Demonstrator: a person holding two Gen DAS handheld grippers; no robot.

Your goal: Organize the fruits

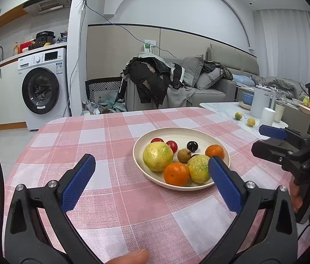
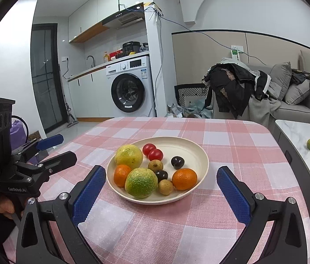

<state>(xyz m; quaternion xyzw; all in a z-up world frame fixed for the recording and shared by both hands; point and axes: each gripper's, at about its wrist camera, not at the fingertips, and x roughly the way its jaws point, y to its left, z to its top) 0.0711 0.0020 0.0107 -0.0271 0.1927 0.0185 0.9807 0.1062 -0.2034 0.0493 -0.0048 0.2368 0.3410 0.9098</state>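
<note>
Plate sits mid-tablecloth, holding all fruit: two yellow-green citrus, two oranges, two tomatoes, dark and brown small fruits; left gripper released, empty, near side of plate; right gripper released, empty, straddling plate's near rim.

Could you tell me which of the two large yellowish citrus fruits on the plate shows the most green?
The green-patched citrus at the plate's near edge, beside an orange. The yellow citrus behind it, next to the red tomatoes, is almost wholly yellow.
</note>
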